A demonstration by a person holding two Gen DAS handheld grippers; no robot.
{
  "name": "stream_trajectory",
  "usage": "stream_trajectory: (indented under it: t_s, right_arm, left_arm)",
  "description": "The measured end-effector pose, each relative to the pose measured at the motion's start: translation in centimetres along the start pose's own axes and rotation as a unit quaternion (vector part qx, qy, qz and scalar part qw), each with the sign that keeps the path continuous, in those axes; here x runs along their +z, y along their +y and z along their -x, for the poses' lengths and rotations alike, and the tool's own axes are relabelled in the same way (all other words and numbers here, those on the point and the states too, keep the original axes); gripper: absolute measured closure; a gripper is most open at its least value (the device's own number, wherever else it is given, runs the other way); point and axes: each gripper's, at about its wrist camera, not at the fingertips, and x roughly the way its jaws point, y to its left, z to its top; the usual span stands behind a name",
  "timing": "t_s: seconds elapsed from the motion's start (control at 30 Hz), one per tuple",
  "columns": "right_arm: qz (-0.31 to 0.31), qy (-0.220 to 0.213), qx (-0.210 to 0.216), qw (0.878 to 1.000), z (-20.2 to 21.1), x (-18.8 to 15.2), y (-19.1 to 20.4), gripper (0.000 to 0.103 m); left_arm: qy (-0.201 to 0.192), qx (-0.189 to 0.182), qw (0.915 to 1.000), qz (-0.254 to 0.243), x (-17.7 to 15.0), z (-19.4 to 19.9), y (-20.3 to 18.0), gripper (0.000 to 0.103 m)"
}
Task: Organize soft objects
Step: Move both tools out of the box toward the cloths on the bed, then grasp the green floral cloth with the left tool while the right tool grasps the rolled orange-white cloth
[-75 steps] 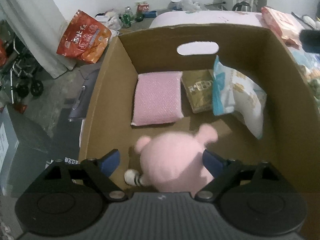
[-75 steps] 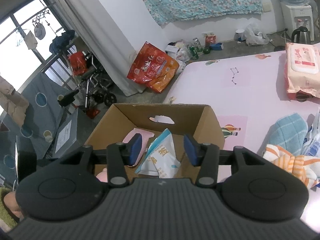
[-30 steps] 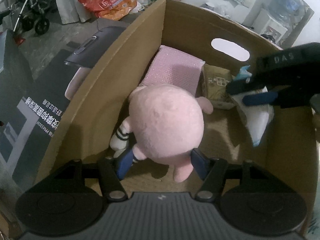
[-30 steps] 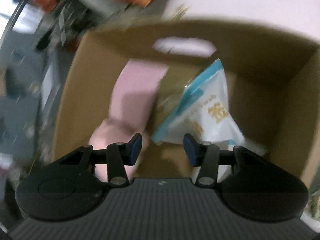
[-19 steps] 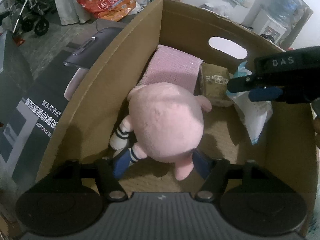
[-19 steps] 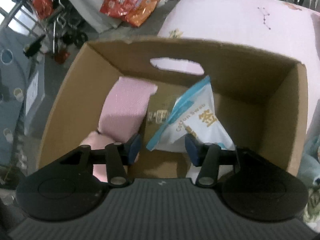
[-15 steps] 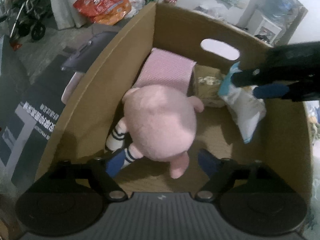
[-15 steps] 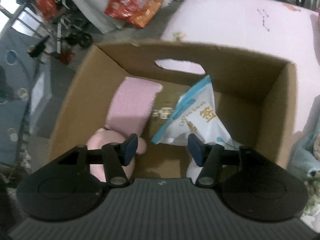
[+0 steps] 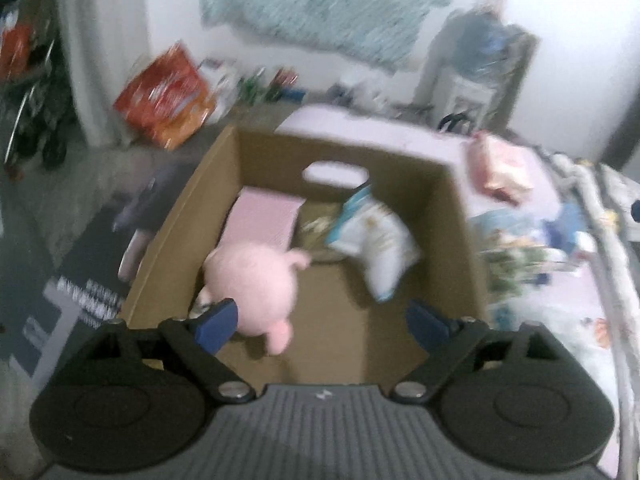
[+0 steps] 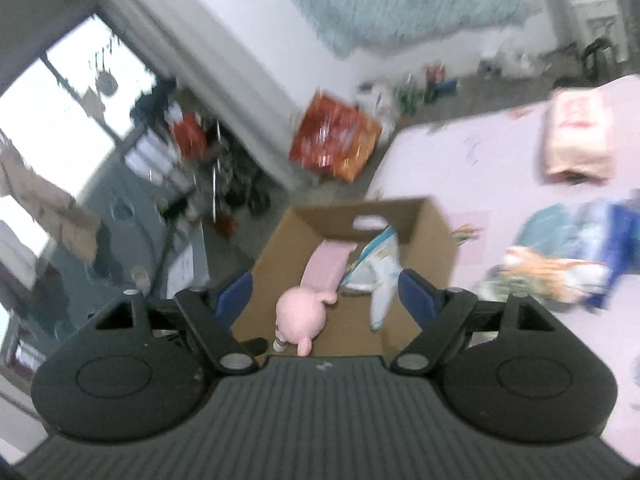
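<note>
A pink plush toy (image 9: 256, 280) lies in the near left of the cardboard box (image 9: 456, 224), beside a flat pink pack (image 9: 264, 220) and a white and blue pouch (image 9: 376, 244). My left gripper (image 9: 320, 320) hangs above the box's near end, its jaws opening, nothing pressed between them. My right gripper (image 10: 324, 296) is high above the cardboard box (image 10: 436, 224), jaws opening and empty. From up there the plush toy (image 10: 298, 316) and the pouch (image 10: 380, 276) show far below. Both views are blurred.
The box stands at the edge of a pink bed sheet (image 10: 480, 168). On it lie a pink wet-wipe pack (image 10: 580, 140) and a heap of towels and cloths (image 10: 560, 264). A red and orange bag (image 9: 168, 96) sits on the floor by a white curtain.
My left gripper let go of the plush toy, opened wide and rose. My right gripper released the pouch, opened and pulled up and back, far from the box.
</note>
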Motion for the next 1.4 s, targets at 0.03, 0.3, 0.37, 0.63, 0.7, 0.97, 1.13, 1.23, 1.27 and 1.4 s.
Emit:
stream_trajectory:
  t_s: [0.03, 0.3, 0.37, 0.63, 0.7, 0.97, 1.13, 1.23, 1.27, 1.4]
  right_arm:
    - [-0.005, -0.017, -0.001, 1.0, 2.2, -0.4, -0.7, 0.021]
    - [-0.057, -0.112, -0.06, 0.99, 15.1, -6.0, -7.5, 0.019]
    - [-0.079, -0.114, -0.069, 0.988, 15.9, -7.6, -9.6, 0.019]
    - [-0.191, -0.099, -0.037, 0.976, 10.8, -11.7, -17.5, 0.02]
    - [-0.214, -0.091, -0.017, 0.972, 8.2, -11.4, -19.0, 0.02]
    - [-0.31, -0.057, 0.016, 0.949, -2.2, -7.5, -24.4, 0.025]
    - [-0.356, -0.028, 0.004, 0.934, -8.6, -6.1, -27.5, 0.034]
    - [-0.372, -0.018, -0.003, 0.928, -11.6, -5.8, -28.6, 0.044]
    - [-0.377, -0.016, -0.005, 0.926, -12.3, -5.8, -28.9, 0.046]
    - [-0.396, -0.02, 0.001, 0.918, -14.5, -6.2, -29.6, 0.068]
  left_arm:
    - [-0.009, -0.006, 0.9998, -0.014, 0.1, 1.0, -1.1, 0.01]
    - [-0.037, -0.064, 0.9892, -0.127, 0.4, 4.4, -10.7, 0.003]
    - [-0.031, -0.076, 0.9855, -0.148, 0.4, 3.9, -13.0, 0.003]
    - [-0.006, -0.079, 0.9691, -0.234, 1.4, -1.3, -21.6, 0.004]
    - [0.001, -0.078, 0.9601, -0.269, 1.6, -3.1, -23.4, 0.004]
    - [0.069, -0.045, 0.9465, -0.312, 2.8, -11.5, -27.2, 0.014]
    - [0.106, -0.029, 0.9478, -0.299, 3.7, -16.0, -27.7, 0.028]
    - [0.124, -0.025, 0.9481, -0.292, 3.9, -17.6, -27.7, 0.04]
    - [0.128, -0.024, 0.9481, -0.29, 3.9, -17.9, -27.7, 0.043]
    - [0.13, -0.019, 0.9512, -0.279, 3.9, -18.5, -27.5, 0.067]
